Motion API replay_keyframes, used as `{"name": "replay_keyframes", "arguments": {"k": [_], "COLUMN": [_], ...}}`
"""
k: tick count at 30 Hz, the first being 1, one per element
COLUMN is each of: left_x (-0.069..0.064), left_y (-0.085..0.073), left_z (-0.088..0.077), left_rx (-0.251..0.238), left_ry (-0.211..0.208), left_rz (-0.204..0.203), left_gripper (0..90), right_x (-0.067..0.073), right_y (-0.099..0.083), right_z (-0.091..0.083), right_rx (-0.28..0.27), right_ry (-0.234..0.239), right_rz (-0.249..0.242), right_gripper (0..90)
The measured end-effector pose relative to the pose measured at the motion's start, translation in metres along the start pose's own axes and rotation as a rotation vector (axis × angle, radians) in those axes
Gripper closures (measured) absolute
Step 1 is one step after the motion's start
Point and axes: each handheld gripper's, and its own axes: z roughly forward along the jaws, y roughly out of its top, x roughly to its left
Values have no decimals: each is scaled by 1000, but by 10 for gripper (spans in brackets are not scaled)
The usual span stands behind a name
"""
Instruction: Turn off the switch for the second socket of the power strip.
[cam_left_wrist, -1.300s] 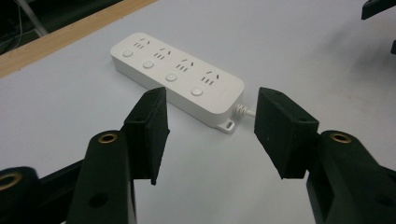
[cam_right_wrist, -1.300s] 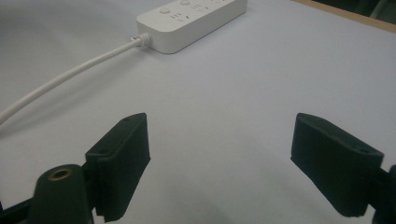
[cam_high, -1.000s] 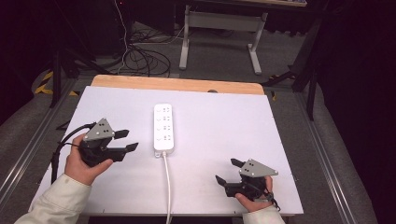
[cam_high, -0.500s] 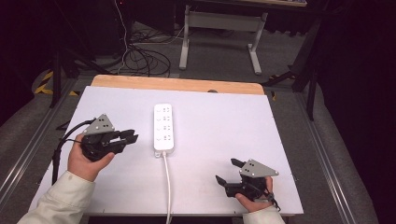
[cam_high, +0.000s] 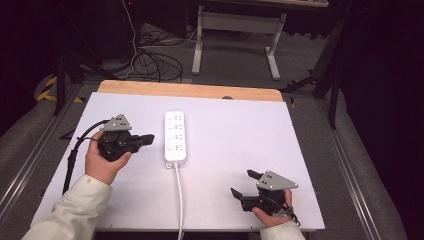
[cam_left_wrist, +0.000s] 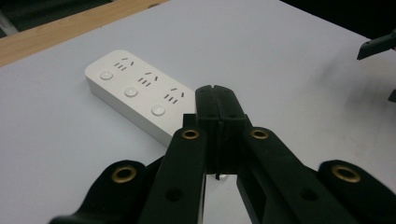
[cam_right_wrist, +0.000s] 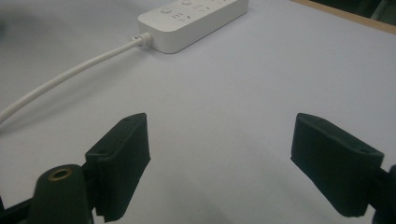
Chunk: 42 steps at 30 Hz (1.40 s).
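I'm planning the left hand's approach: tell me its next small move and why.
Probably ease the left hand-held gripper a little further toward the white power strip and bring its tip over one of the round switch buttons. Its jaws are shut with nothing between them, pointing at the strip's near side but apart from it. The right hand-held gripper rests open, far off.

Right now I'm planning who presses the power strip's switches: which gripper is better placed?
Left, probably. The left gripper is shut, empty, its tip close beside the power strip and pointing at it. The right gripper sits open near the table's front edge, farther off.
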Motion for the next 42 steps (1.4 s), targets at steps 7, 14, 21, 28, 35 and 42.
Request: {"name": "replay_keyframes", "arguments": {"k": [7, 14, 21, 28, 35, 42], "left_x": [3, 7, 11, 20, 27, 28], "left_y": [-1, -5, -9, -14, -19, -23], "left_z": [16, 41, 58, 77, 91, 100], "left_rx": [-7, -29, -26, -28, -38, -37], "left_ry": [15, 40, 49, 25, 52, 74], "left_rz": [3, 45, 19, -59, -58, -43], "left_gripper": [900, 900, 900, 900, 900, 900], "right_x": [0, 0, 0, -1, -1, -1], "right_y": [0, 0, -1, -1, -1, -1], "right_z": [0, 0, 0, 1, 1, 1], "right_rx": [1, 1, 2, 5, 4, 7], "right_ry": [1, 4, 6, 11, 16, 17], "right_rz": [-3, -5, -4, -4, -3, -8], "right_gripper": [197, 197, 197, 197, 198, 198]}}
